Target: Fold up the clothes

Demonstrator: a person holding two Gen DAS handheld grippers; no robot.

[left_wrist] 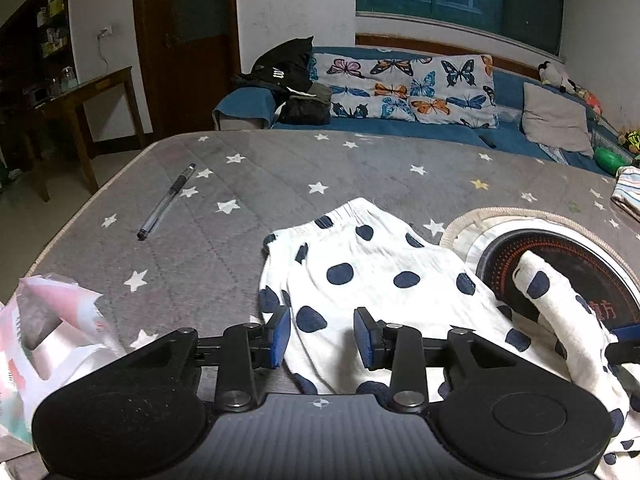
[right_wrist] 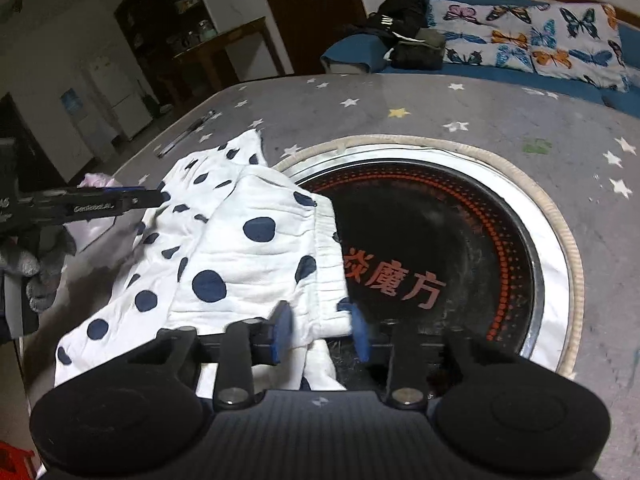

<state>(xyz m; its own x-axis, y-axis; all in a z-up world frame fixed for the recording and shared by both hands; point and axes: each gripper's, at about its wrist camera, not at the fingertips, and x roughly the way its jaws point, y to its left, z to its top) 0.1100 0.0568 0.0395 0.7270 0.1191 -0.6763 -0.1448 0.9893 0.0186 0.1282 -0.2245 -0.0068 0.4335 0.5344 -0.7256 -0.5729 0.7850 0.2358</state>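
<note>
Loosely spread, the polka-dot garment (left_wrist: 372,280) lies on the star-patterned table (left_wrist: 240,184) with both grippers over it.

Left gripper (left_wrist: 322,338): its jaws stand apart over the white cloth, which runs between and ahead of them without being pinched. Right gripper (right_wrist: 320,330): its jaws are also parted, straddling the elastic waistband edge of the garment (right_wrist: 248,256), which sits between them; whether the blue pads (right_wrist: 282,328) press the cloth I cannot tell. Ahead and to the right of the right jaws is the round black cooktop (right_wrist: 440,240) set into the table, with the garment's edge draped over its rim. Far ahead-left of the left jaws lies a pen (left_wrist: 166,202); just left of them, a pastel cloth (left_wrist: 48,328).
</note>
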